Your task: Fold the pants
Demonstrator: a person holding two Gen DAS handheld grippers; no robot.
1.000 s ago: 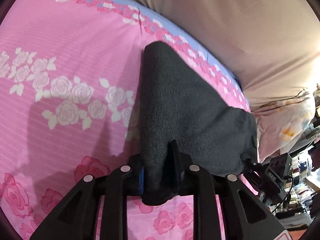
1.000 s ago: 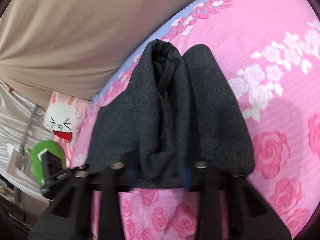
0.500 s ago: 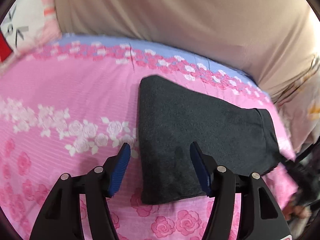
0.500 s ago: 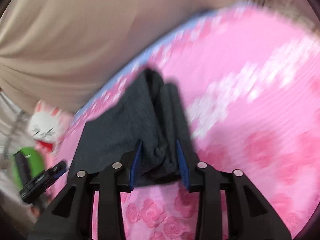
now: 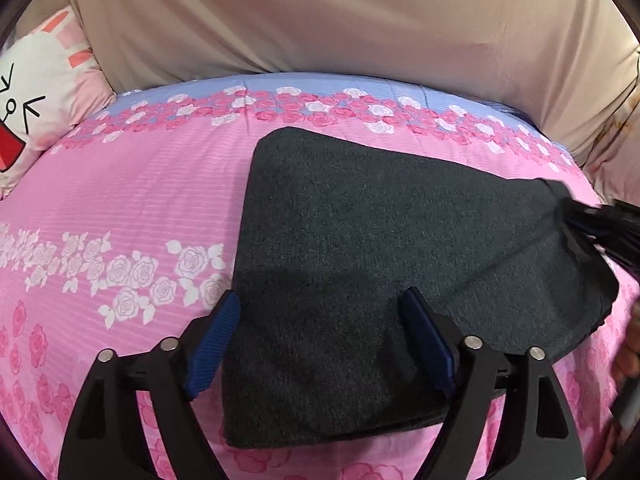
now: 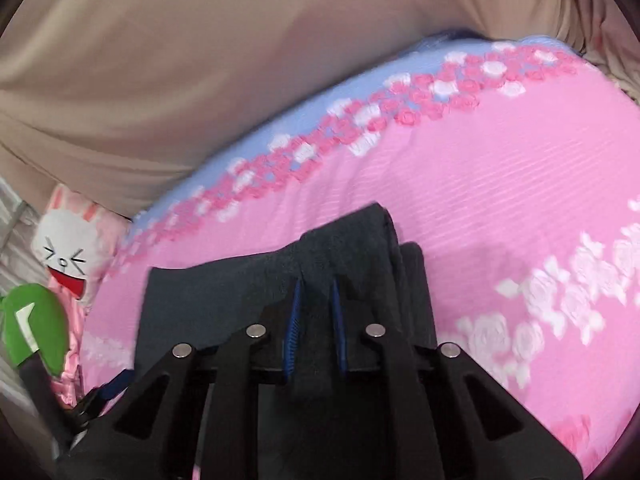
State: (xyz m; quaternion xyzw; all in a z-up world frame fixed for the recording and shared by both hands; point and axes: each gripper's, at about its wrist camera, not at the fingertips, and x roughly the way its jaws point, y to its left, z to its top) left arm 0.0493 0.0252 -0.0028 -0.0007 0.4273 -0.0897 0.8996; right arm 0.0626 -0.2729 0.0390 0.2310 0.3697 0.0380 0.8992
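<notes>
open pink bedspread (image 5: 120, 200) left; beige drape (image 5: 320, 20) behind, cartoon pillow (image 5: 36, 92) corner

No readable text, labels, brands or numbers in either view. Only a cartoon rabbit face on the pillow (image 5: 28, 92) and a white chevron mark on the green object (image 6: 34, 322).

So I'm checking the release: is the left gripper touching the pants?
Apart. In the left wrist view the left gripper has just been opening; its blue pads stand clear above the flat dark pants.
</notes>
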